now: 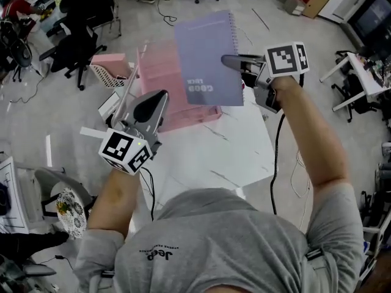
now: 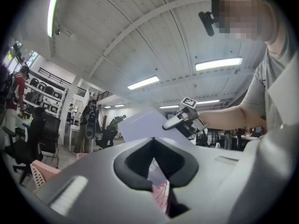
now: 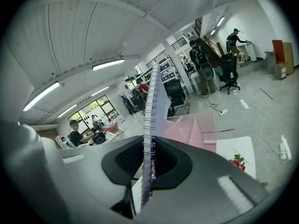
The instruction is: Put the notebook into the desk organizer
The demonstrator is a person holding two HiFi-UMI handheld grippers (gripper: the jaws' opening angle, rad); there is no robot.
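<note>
Hanging in the air, the lavender spiral-bound notebook (image 1: 206, 57) is held by its wire-bound edge and is not in the organizer. In the head view its cover, with white print near the lower edge, overlaps the far right part of the pink translucent plastic desk organizer (image 1: 157, 72). The right gripper view shows the notebook (image 3: 159, 97) edge-on. Its wire coil runs upright through the middle of the picture, and the pink organizer (image 3: 196, 129) lies beyond and lower.

The right gripper (image 1: 235, 63) has its two jaws pinched narrow on the notebook's spiral side. In its own view, the right gripper (image 3: 148, 148) has a dark pad pressing on each side of the coil.

The left gripper (image 1: 160, 96) hovers at the near left corner of the organizer, apart from the notebook. In its own view, the jaw tips of the left gripper (image 2: 152, 141) meet, with nothing between them. Past them the notebook (image 2: 140, 125) shows as a pale slanted sheet. A strip of the pink organizer (image 2: 161, 195) shows in the slit lower down.

The organizer stands on a white marble-patterned table (image 1: 226, 145). Near the table's right edge, in the right gripper view, lies a small red and green thing (image 3: 238, 162) too small to identify. A white mesh basket (image 1: 110, 75) sits left of the organizer, with black office chairs (image 1: 76, 47) on the grey floor beyond.
</note>
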